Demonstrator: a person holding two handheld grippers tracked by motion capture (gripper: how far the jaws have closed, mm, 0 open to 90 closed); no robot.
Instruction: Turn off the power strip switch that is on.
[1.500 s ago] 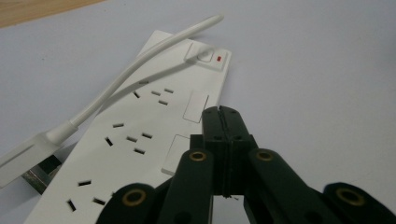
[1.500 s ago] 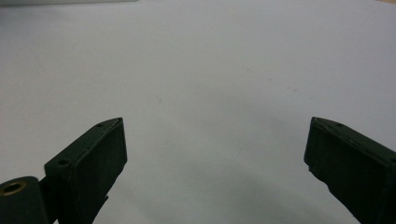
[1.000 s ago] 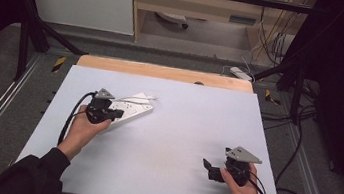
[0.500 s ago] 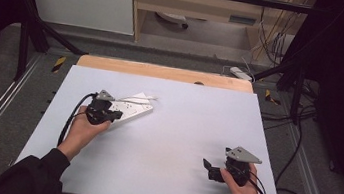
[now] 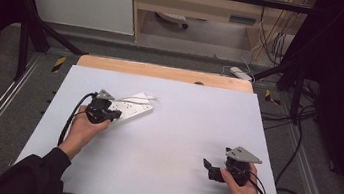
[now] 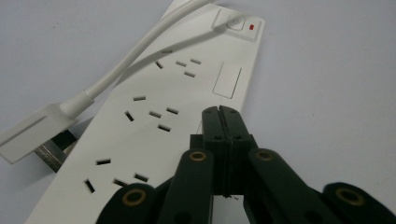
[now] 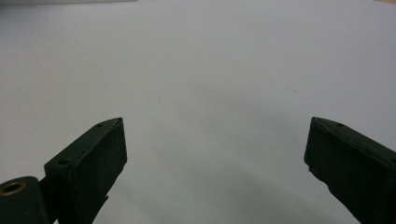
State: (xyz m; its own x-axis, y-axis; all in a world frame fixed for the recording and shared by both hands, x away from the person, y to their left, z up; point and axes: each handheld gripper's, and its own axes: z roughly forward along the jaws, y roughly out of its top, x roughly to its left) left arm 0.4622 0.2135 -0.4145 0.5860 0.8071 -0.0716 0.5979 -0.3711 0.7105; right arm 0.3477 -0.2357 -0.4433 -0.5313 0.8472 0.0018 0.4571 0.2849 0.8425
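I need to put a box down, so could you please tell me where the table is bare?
The white table is bare between the power strip and the right gripper, and along the far right. It is crowded only at the left, around the strip, its cable and the left gripper.

Long white power strip (image 6: 154, 116) of smooth, slightly glossy plastic. Flat white table top (image 5: 181, 128) with matt finish; bare wooden strip (image 5: 163, 72) along its far edge.

1. The power strip (image 6: 154, 116) is plain white with dark socket slots and a tiny red dot by the switch, upper middle of the left gripper view.
2. Its cable (image 6: 135, 56) and flat plug (image 6: 28, 133) are white too.
3. Both grippers, left (image 5: 116, 115) and right (image 5: 207, 164), are black, with brass-coloured rivets.
4. The table (image 5: 181, 128) is pale grey-white with a wooden strip along the top edge.
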